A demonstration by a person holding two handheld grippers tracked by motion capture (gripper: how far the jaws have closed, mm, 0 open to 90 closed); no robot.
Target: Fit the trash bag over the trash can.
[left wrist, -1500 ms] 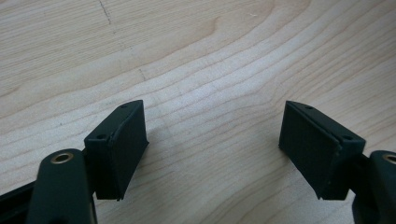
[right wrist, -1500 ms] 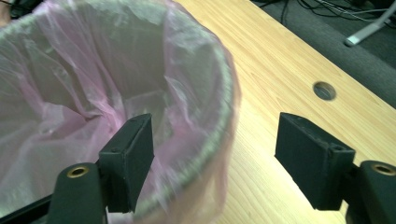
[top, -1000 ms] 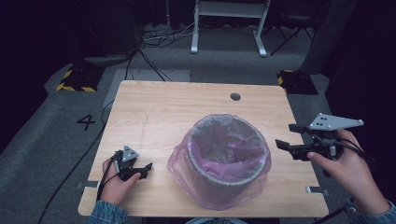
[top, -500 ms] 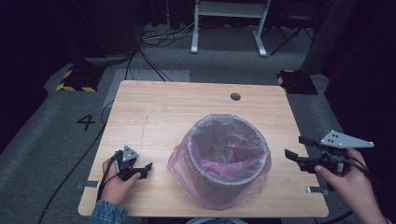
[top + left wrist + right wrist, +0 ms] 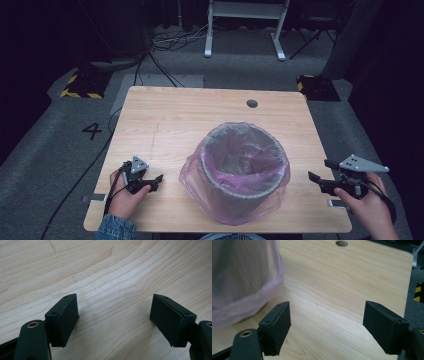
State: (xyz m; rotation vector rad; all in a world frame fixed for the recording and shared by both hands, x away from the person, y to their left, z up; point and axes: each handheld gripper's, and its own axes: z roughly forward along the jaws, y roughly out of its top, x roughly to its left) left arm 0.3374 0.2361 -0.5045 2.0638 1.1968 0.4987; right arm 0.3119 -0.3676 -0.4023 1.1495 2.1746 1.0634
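Both pairs of black jaws stand wide apart with nothing between them. In the left gripper view the left gripper [image 5: 113,322] hangs low over bare pale wood grain, gripping nothing. In the right gripper view the right gripper [image 5: 327,327] is likewise spread wide over bare wood, with the pink film at the upper left of the frame, near its left jaw but apart from it.

In the high view the left gripper [image 5: 150,181] sits at the lower left of the frame in the person's left hand [image 5: 124,197], on the light wooden table [image 5: 200,115]. The round grey waste bin lined with a translucent pink plastic bag [image 5: 242,172] stands upright at the lower centre of the frame, between the two grippers and clear of both. The right gripper [image 5: 320,176] is at the lower right, held in the right hand [image 5: 367,205] near the table's right edge.

Compared with a second ago, the right gripper and hand have dropped from mid-right toward the lower right corner, farther from the bin; the left gripper and the bin are unchanged.
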